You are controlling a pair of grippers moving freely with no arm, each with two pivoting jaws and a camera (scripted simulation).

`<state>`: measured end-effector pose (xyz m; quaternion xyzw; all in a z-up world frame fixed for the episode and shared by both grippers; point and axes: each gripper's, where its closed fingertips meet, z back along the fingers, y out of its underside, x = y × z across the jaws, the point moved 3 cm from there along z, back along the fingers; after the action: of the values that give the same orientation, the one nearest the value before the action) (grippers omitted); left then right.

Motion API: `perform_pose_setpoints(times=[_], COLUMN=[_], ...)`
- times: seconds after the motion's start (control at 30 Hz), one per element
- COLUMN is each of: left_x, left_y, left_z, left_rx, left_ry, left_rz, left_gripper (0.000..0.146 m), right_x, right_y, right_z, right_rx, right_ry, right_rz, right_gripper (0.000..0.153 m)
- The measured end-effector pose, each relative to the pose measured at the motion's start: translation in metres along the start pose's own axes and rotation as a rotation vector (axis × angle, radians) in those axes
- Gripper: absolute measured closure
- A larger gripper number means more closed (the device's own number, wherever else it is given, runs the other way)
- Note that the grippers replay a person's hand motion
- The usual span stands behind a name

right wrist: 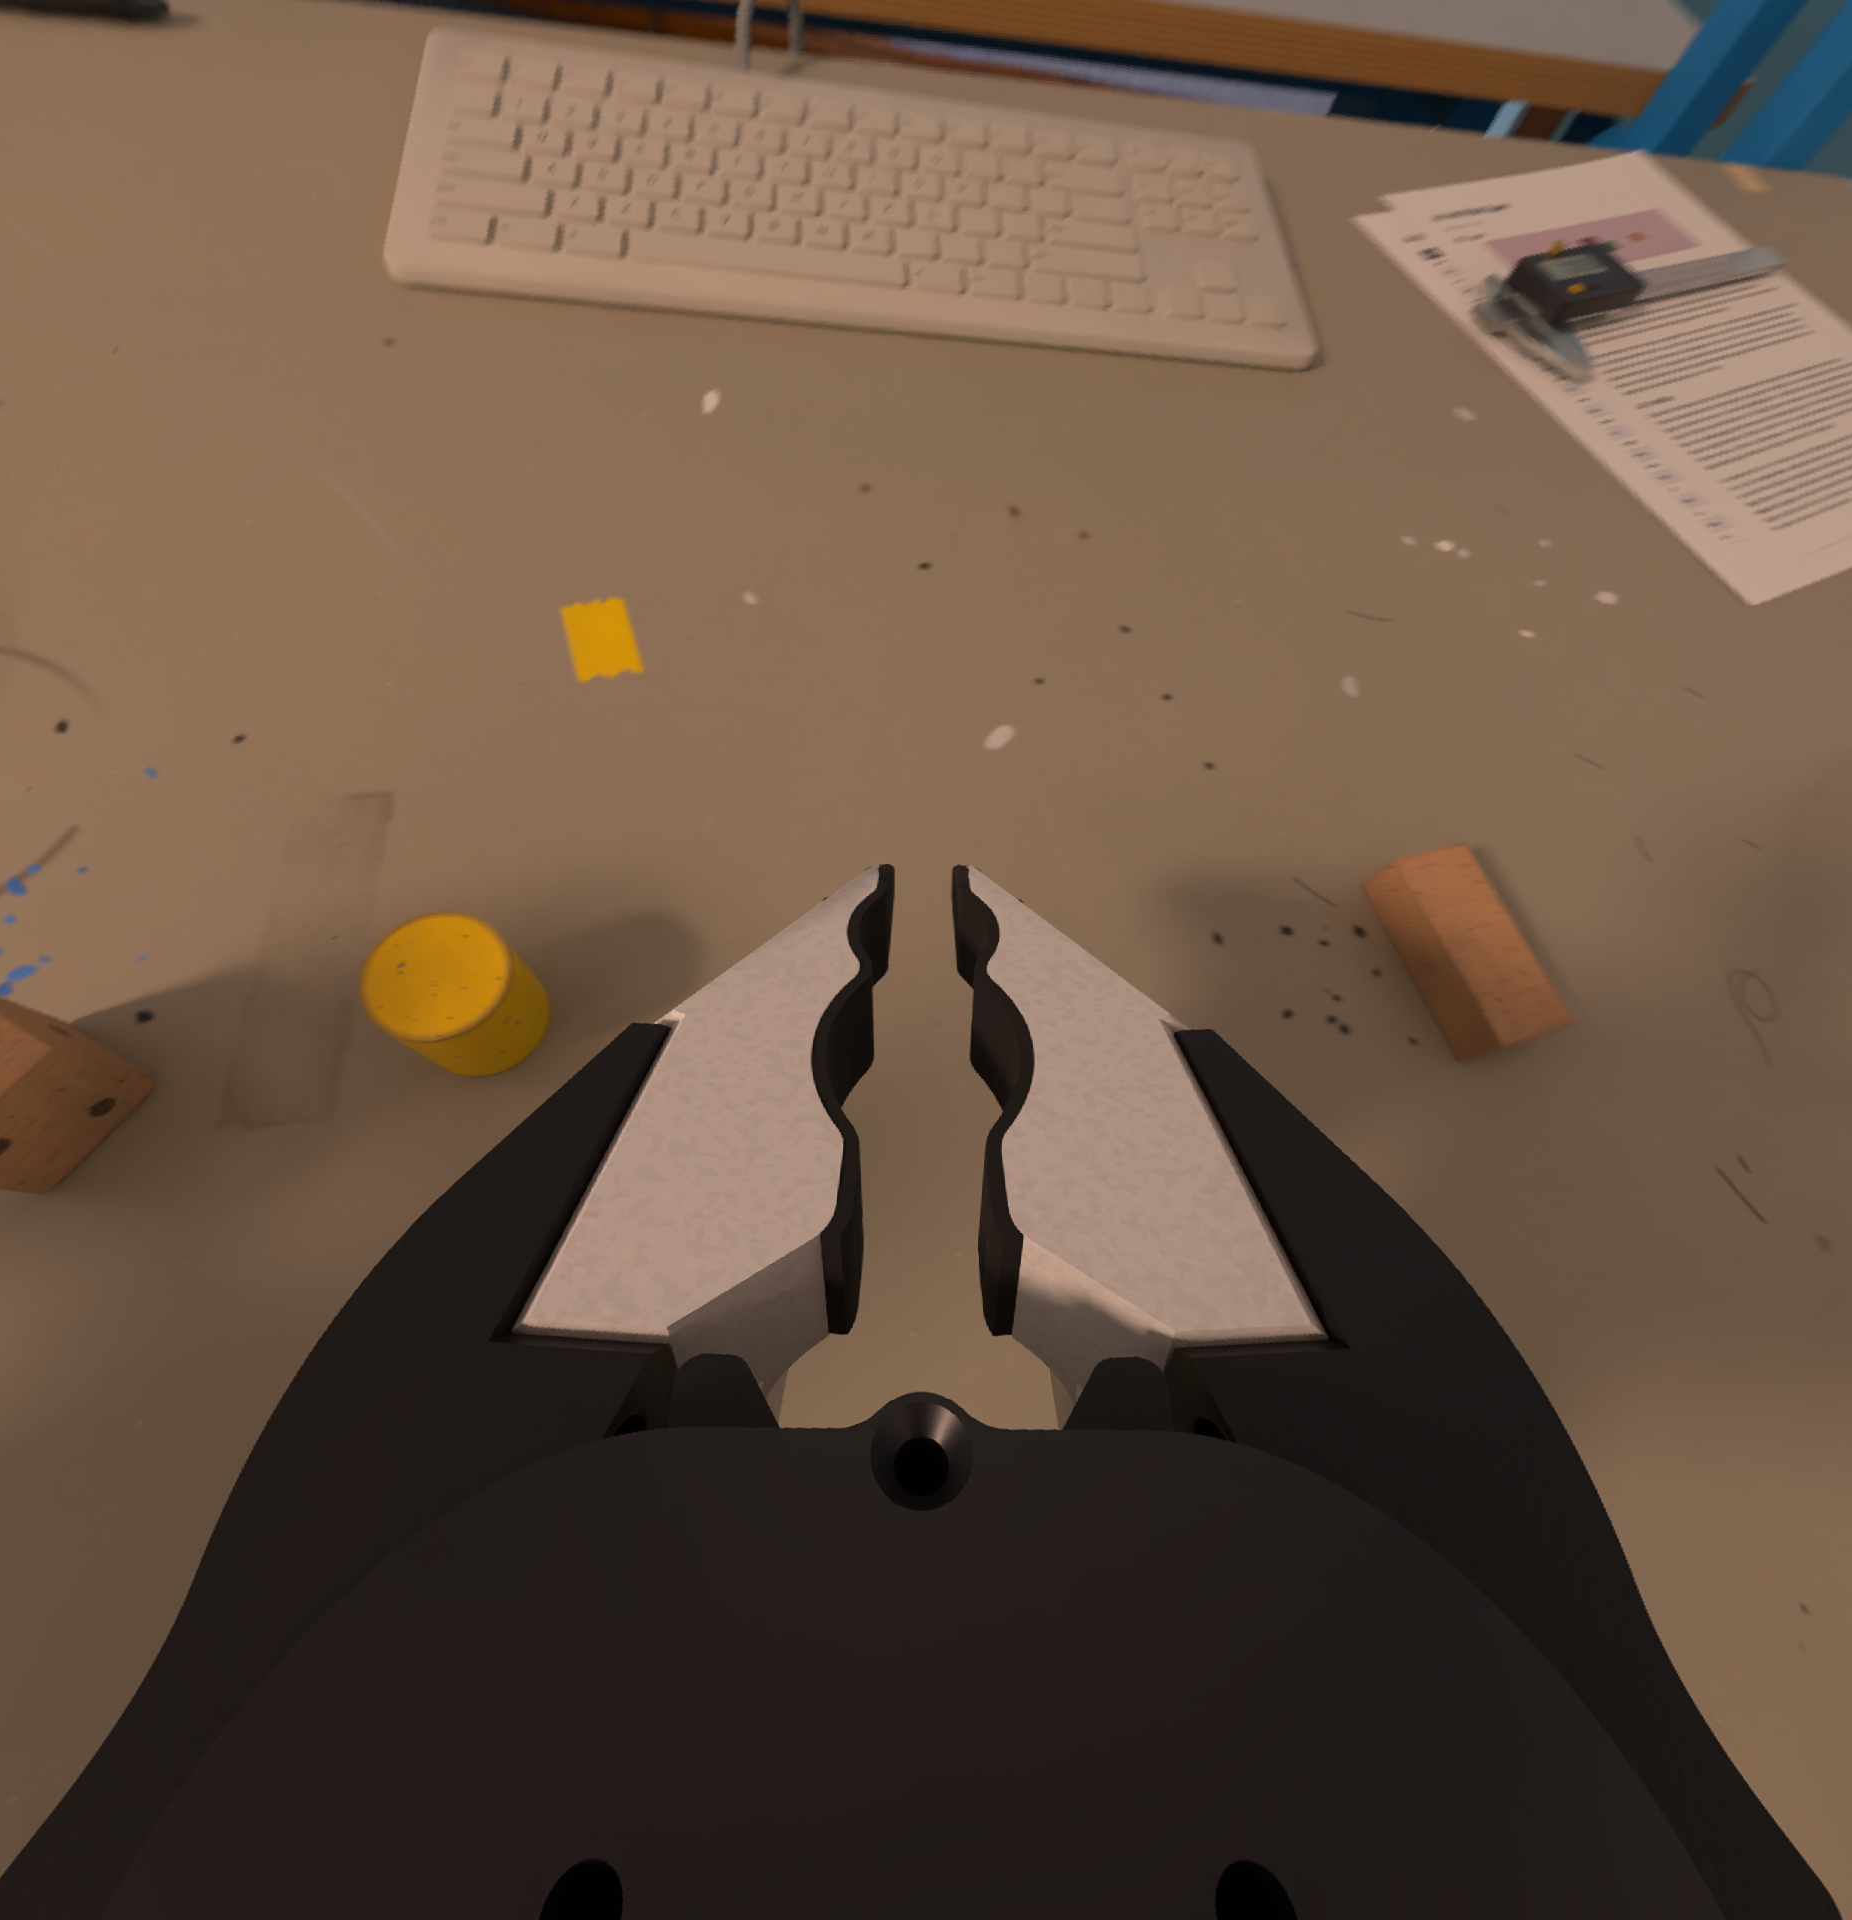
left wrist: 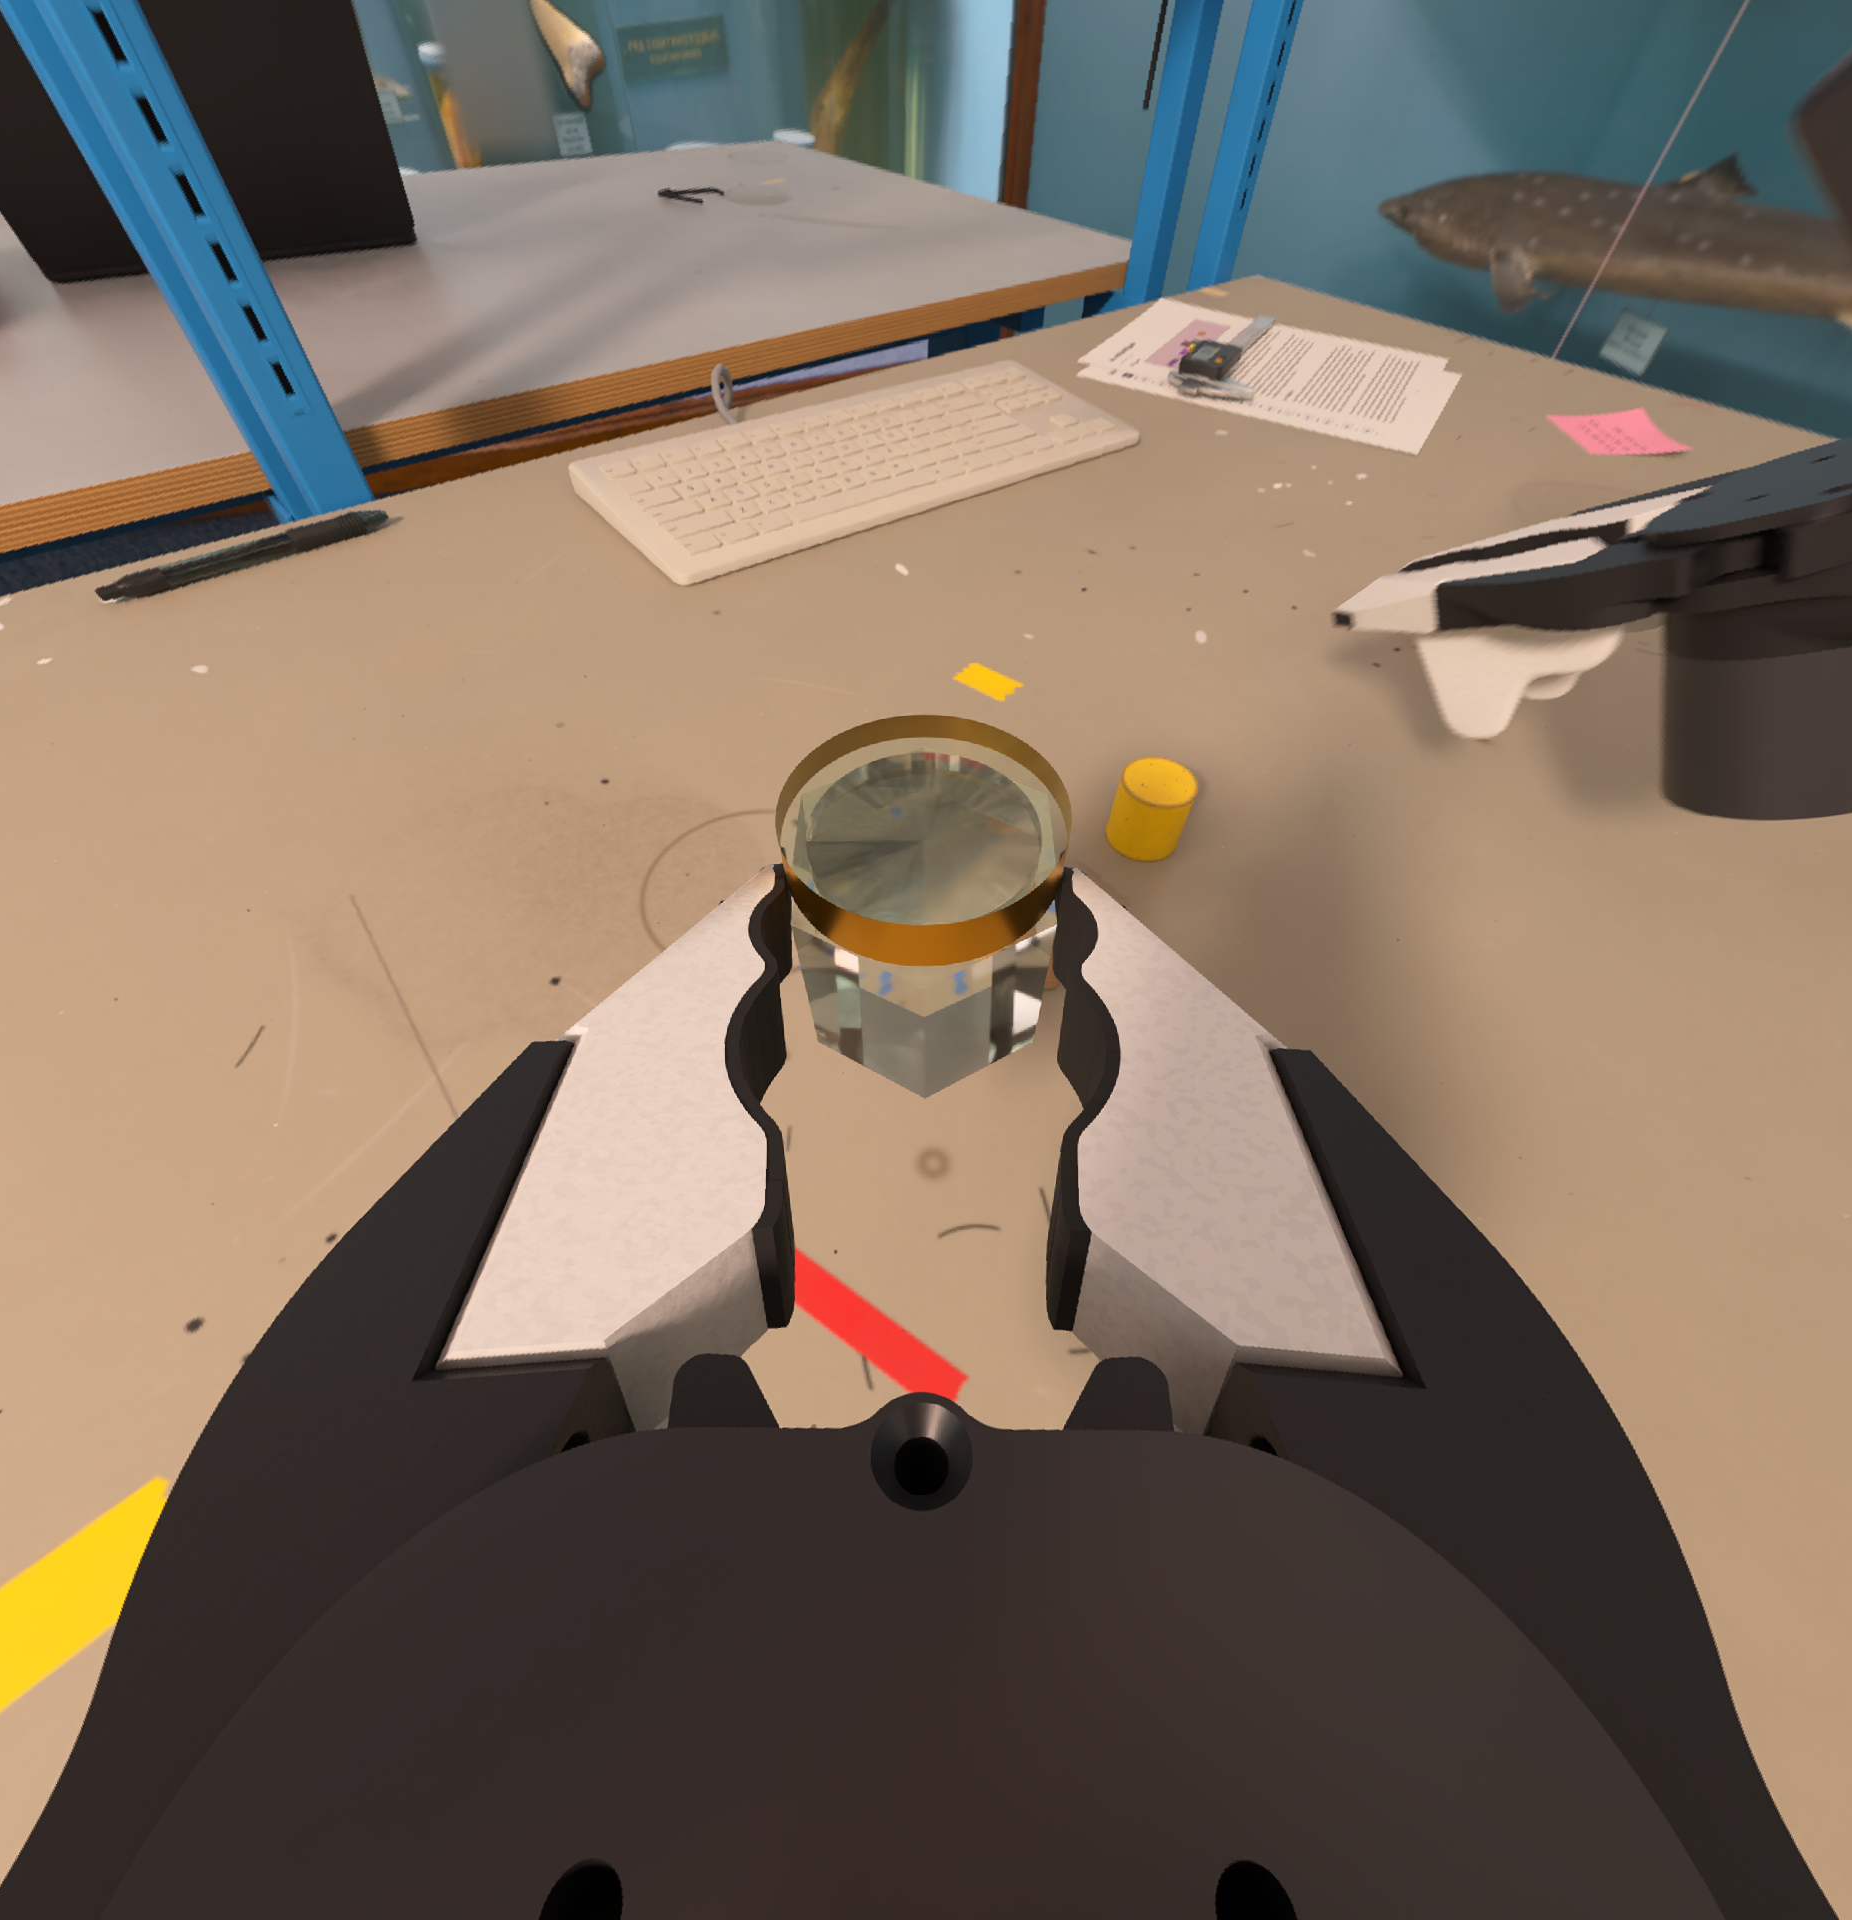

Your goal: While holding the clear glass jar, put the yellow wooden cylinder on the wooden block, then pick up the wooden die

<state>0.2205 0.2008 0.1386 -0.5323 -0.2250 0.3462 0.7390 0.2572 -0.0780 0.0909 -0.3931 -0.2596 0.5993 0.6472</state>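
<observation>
My left tool [left wrist: 922,883] grips the clear glass jar [left wrist: 922,935] just under its brass-coloured rim, the faceted glass body lifted clear of the tan, paint-flecked worktop [left wrist: 382,987]. The wavy black pads of my fingers [left wrist: 761,997] press on either side of the jar.

Just right of the jar and a little farther off, the yellow wooden cylinder [left wrist: 1150,808] stands upright on the worktop, its matt painted top finely speckled. In the right wrist view it sits to the left of my right tool [right wrist: 922,878], which hovers above the worktop with its fingers drawn nearly together, only a narrow gap between them, holding nothing. At the left edge of that view lies the wooden die [right wrist: 39,1096], pale wood with dark drilled pips. To the right, well apart, the wooden block [right wrist: 1467,951] lies flat, a plain light-brown bar with smooth faces.

Farther back, a cream keyboard [right wrist: 849,197] spans the worktop, with printed sheets [right wrist: 1680,395] and a digital caliper [right wrist: 1571,286] at far right. A small yellow tape patch [right wrist: 600,641] lies between keyboard and cylinder. A black pen [left wrist: 241,556] lies at far left, near the blue shelf upright [left wrist: 205,260].
</observation>
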Motion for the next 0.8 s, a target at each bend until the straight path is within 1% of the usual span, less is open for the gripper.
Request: perform_pose_setpoints(times=[0.07,0.1,0.13,0.17,0.2,0.23,0.27,0.33,0.43,0.53,0.57,0.7,0.8], left_x=[0.002,0.003,0.005,0.008,0.010,0.012,0.014,0.015,0.016,0.017,0.017,0.016,0.014], left_y=[-0.003,-0.004,-0.005,-0.006,-0.007,-0.007,-0.007,-0.006,-0.003,0.000,0.001,0.005,0.009], left_z=[0.004,0.005,0.007,0.008,0.009,0.010,0.010,0.010,0.009,0.007,0.005,0.000,-0.003], left_rx=[-0.016,-0.019,-0.022,-0.029,-0.037,-0.042,-0.044,-0.044,-0.024,-0.013,-0.007,0.016,0.036], left_ry=[0.005,0.002,-0.005,-0.017,-0.029,-0.036,-0.034,-0.027,-0.024,-0.026,-0.021,-0.013,-0.006], left_rz=[0.002,-0.001,-0.003,-0.004,0.000,0.008,0.018,0.030,0.021,0.016,0.018,0.017,0.012], left_gripper=[0.095,0.095,0.095,0.095,0.095,0.095,0.095,0.095,0.095,0.095,0.095,0.095,0.095], right_x=[0.014,0.025,0.043,0.059,0.070,0.076,0.079,0.079,0.073,0.066,0.064,0.053,0.056], right_y=[-0.002,-0.006,-0.010,-0.011,-0.012,-0.014,-0.016,-0.017,-0.016,-0.009,-0.005,0.010,0.023], right_z=[-0.005,-0.005,-0.002,0.002,0.007,0.012,0.017,0.026,0.038,0.053,0.056,0.063,0.063], right_rx=[0.022,0.000,-0.038,-0.054,-0.052,-0.067,-0.093,-0.112,-0.129,-0.167,-0.172,-0.189,-0.189], right_ry=[-0.020,-0.038,-0.114,-0.205,-0.232,-0.214,-0.190,-0.176,-0.207,-0.269,-0.279,-0.320,-0.519], right_rz=[0.029,0.049,0.089,0.163,0.236,0.298,0.341,0.369,0.380,0.402,0.419,0.487,0.570], right_gripper=[0.136,0.133,0.133,0.133,0.133,0.133,0.133,0.133,0.133,0.133,0.131,0.103,0.080])
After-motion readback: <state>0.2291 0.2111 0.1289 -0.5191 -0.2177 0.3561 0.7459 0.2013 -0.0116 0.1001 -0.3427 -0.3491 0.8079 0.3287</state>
